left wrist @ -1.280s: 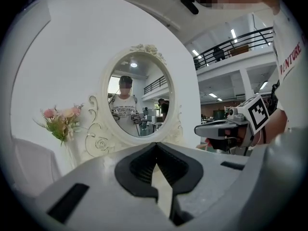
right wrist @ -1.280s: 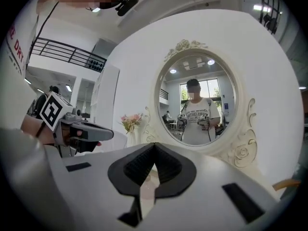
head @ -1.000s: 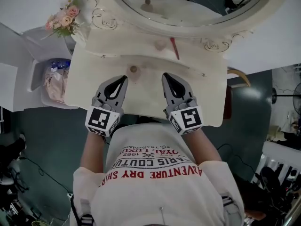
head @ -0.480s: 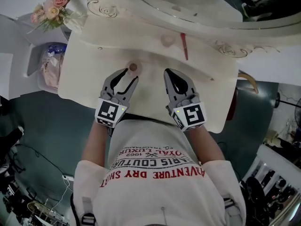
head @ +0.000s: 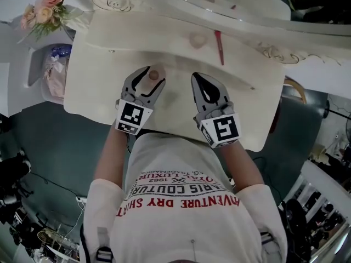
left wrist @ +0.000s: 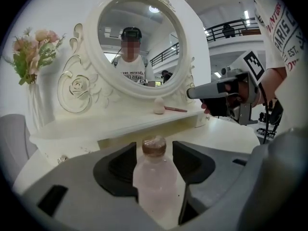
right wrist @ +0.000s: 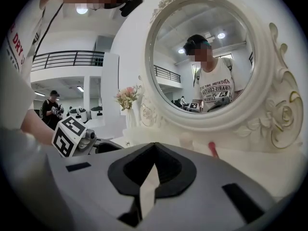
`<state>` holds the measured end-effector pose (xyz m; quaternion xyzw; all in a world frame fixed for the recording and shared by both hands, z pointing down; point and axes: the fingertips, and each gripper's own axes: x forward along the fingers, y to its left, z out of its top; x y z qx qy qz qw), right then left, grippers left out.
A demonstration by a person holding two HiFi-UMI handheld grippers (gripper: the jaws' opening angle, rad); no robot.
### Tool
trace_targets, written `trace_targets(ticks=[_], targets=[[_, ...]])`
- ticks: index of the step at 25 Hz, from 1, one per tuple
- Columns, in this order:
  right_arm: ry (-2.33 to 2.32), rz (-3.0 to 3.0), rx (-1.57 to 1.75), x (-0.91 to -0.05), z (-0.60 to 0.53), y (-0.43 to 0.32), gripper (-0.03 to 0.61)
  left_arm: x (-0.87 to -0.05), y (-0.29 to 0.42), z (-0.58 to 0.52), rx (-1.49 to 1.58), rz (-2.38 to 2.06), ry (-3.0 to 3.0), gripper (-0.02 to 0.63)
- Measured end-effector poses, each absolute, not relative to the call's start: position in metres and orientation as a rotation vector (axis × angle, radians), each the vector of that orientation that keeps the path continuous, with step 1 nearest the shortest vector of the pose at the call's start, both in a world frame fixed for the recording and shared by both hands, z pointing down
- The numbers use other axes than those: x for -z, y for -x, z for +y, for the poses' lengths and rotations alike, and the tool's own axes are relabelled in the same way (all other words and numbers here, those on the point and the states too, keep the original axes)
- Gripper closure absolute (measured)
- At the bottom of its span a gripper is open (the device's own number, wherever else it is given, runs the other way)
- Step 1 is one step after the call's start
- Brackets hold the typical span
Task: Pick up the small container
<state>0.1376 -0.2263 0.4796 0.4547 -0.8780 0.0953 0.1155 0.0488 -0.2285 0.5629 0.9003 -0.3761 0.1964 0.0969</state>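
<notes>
On the vanity (head: pixel 248 109), container (left wrist: pixel 153 179) stands between left hand-held gripper's (head: pixel 153 76) just-opened jaws.

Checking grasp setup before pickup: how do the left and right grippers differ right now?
The left gripper has its fingers apart, having just been opening; the right gripper has its fingers meeting at the tips. The left gripper has the small container standing between its fingers, not yet pinched; the right gripper has nothing between its fingers. Shared: both point over the white dressing table toward the mirror.
</notes>
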Motion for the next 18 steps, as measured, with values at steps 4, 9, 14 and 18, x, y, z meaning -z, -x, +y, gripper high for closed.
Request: trace_targets(ticks=[4, 9, 14, 18], targets=[[-1.387, -2.528, -0.313, -0.489, -0.228, -0.143, 0.580, -0.571, -0.052, -0.234, -0.583, -1.082, -2.673, 0.393], [-1.409, -2.499, -0.322, -0.492, -0.231, -0.147, 0.580, -0.574, -0.056, -0.236, -0.598, -1.027, -2.704, 0.424], [-1.439, -2.470, -0.313, -0.492, -0.231, -0.155, 0.580, -0.571, -0.057, -0.236, -0.562, -1.017, -2.738, 0.454], [-1.454, -2.459, -0.300, -0.489, -0.228, -0.156, 0.580, -0.570, -0.056, -0.237, -0.543, -1.018, -2.725, 0.469]])
